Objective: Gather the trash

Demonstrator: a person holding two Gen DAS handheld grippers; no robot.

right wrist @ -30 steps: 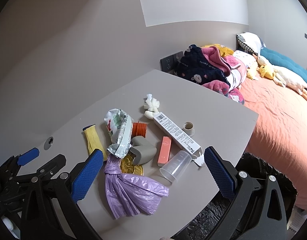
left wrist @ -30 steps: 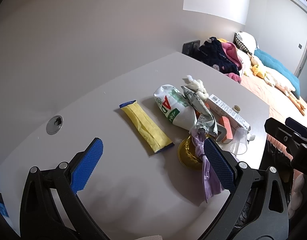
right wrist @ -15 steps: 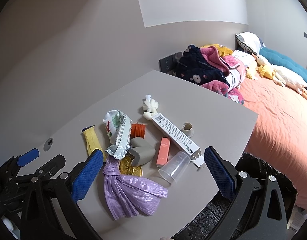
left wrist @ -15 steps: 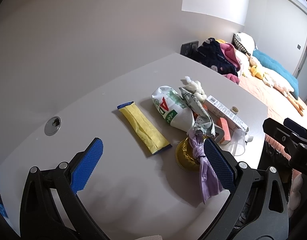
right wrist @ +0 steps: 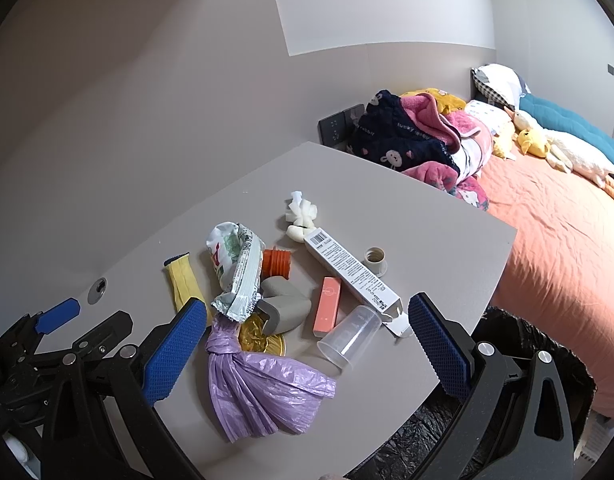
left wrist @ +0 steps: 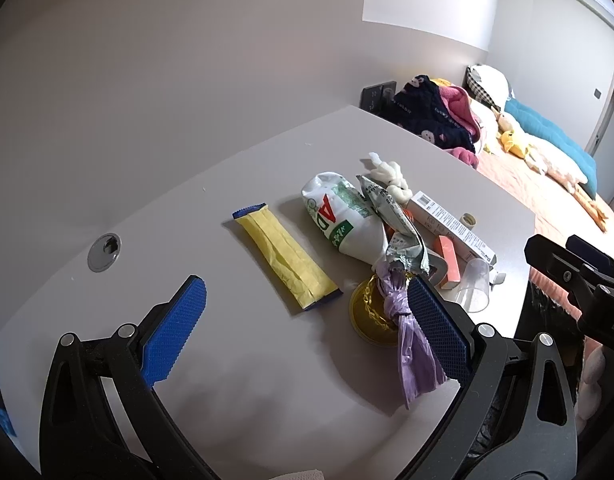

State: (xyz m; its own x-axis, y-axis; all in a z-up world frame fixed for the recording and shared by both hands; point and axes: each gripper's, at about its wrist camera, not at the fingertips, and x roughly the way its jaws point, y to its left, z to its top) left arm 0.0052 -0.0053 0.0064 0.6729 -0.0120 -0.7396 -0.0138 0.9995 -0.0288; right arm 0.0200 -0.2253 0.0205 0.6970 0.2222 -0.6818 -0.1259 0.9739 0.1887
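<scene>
Both grippers are hovering low over the table (right wrist: 427, 216) with nothing in them yet, so this looks like the lining-up bit before the first grab. The left gripper (left wrist: 307, 328) is sitting wide open at the bottom of its view, and the right gripper (right wrist: 307, 328) is spread just as wide. The trash is bunched mid-frame in both views: a yellow wrapper (left wrist: 285, 256) lying on its own left of the heap, a white bag (left wrist: 341, 216) with a foil pack (right wrist: 241, 276) draped over it, a knotted purple bag (right wrist: 263, 392) nearest the cameras, a gold coin (right wrist: 263, 338) half tucked under it, plus a clear cup (right wrist: 349, 338) on its side, a long box (right wrist: 349, 272) and a pink box (right wrist: 327, 306). I'd go for the wrapper first with the left since it's apart from everything, coming in across its narrow width. The purple bag looks squishy, so pinching at the knot is probably the safest bet. What's getting in the way is mostly the overlap, and the cup is lying near the table edge so a nudge might roll it off. A black trash bag (right wrist: 519, 344) is sitting past that edge at lower right, with a bed (right wrist: 559, 232) beyond.
</scene>
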